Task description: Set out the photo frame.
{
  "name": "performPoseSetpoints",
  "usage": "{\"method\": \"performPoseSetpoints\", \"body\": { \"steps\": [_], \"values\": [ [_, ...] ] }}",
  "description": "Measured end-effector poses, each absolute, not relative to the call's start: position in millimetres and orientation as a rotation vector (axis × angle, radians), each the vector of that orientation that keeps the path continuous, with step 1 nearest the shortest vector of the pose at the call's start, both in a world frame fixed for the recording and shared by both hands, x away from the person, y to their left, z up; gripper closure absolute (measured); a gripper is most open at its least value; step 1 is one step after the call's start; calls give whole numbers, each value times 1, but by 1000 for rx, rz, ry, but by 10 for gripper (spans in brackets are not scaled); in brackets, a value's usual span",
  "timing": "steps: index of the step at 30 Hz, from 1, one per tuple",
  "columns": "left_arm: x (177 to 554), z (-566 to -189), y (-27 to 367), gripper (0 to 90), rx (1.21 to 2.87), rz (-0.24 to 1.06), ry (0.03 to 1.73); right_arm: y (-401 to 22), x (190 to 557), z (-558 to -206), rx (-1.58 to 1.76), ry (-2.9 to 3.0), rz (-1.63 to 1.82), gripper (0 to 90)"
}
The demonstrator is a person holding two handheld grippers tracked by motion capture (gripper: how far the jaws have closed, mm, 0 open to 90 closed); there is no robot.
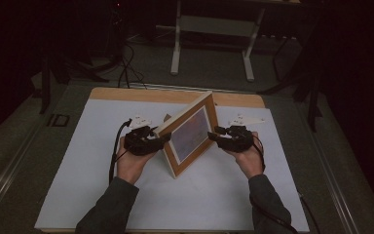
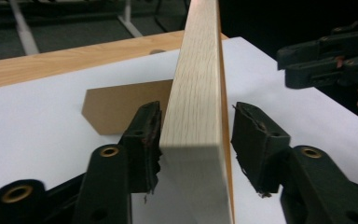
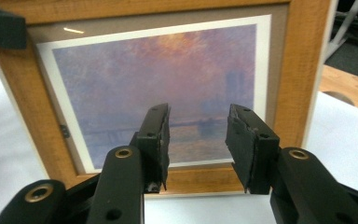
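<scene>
Left gripper point(image 2: 196, 140): jaws stood apart astride the near edge of the wooden picture frame point(image 2: 198, 107); the left pad lay against the wood, the right pad stood clear of it, so nothing was clamped. Right gripper point(image 3: 198, 140): jaws were parted, empty, aimed at the glazed front with its hazy sunset print point(image 3: 163, 88). The frame stood upright on the white sheet point(image 1: 97, 161) between both grippers, propped by its brown back stand point(image 2: 121, 105), on the wooden table point(image 1: 126, 93).

My grippers point(image 1: 143, 141) black. Picture frame point(image 3: 303, 70) light wood grain, print point(image 3: 168, 84) hazy purple-orange sunset, white mat. Table cover point(image 1: 97, 161) white, stand point(image 2: 121, 105) brown.
</scene>
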State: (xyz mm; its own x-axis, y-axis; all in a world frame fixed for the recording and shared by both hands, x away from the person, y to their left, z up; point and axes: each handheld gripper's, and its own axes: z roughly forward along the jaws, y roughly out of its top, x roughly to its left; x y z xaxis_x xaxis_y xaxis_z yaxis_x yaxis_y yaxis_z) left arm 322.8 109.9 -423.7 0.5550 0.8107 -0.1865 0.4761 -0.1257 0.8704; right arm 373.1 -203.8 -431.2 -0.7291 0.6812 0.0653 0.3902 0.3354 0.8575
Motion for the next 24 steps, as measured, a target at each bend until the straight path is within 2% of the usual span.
{"method": "performPoseSetpoints", "body": {
  "steps": [4, 6, 13, 22, 24],
  "values": [
    [317, -427, 108, 614, 1765, 463, 1067, -207, 377, -429, 968, 2282, 1344, 564],
    [317, -429, 110, 657, 1744, 448, 1069, -208, 379, -428, 978, 2277, 1338, 561],
    [323, -429, 119, 684, 1742, 338, 1035, -215, 386, -423, 998, 2252, 1332, 547],
    [330, -427, 131, 692, 1779, 291, 987, -217, 393, -420, 1010, 2246, 1290, 544],
    [331, -427, 133, 693, 1787, 279, 975, -218, 396, -419, 1008, 2260, 1295, 574]
  ]
}}
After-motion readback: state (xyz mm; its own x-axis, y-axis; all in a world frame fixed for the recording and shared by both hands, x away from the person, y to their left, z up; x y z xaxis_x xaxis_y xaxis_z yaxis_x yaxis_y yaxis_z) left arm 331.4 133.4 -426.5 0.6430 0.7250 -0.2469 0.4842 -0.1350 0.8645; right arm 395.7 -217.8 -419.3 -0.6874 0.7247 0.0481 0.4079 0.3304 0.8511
